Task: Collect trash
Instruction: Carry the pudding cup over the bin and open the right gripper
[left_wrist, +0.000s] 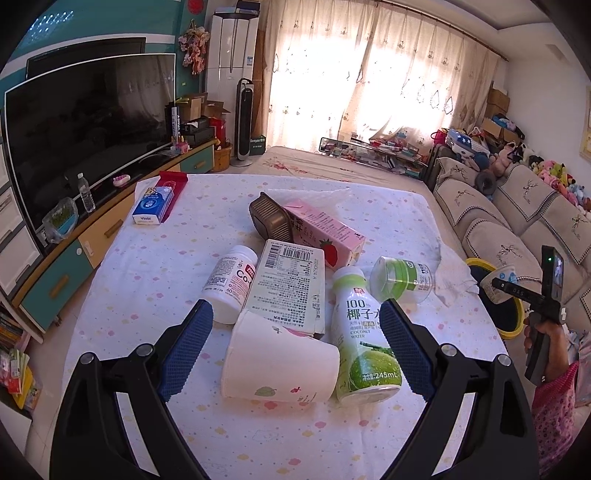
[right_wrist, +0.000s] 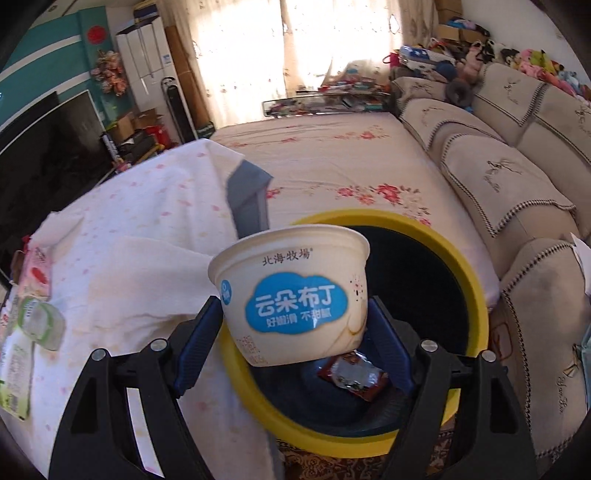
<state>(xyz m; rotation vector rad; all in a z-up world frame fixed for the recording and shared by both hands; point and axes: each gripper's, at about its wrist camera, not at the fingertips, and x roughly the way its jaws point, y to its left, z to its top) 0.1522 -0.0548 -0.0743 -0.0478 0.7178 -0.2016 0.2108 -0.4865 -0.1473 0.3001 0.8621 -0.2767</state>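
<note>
Right wrist view: the right gripper (right_wrist: 295, 328) clamps the cup (right_wrist: 291, 291) above the bin (right_wrist: 476, 295) (a wrapper (right_wrist: 352, 374) lies inside); centre it over the opening before releasing. Left gripper (left_wrist: 295, 328) hangs wide open, empty, over the 2 bottles (left_wrist: 364, 339).

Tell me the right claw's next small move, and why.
Probably open the right claw and let the pudding cup drop. The cup is clamped between the blue pads, above the yellow-rimmed bin, where a wrapper already lies. Nudging slightly forward first seems safer, since the cup sits near the bin's near edge.
</note>
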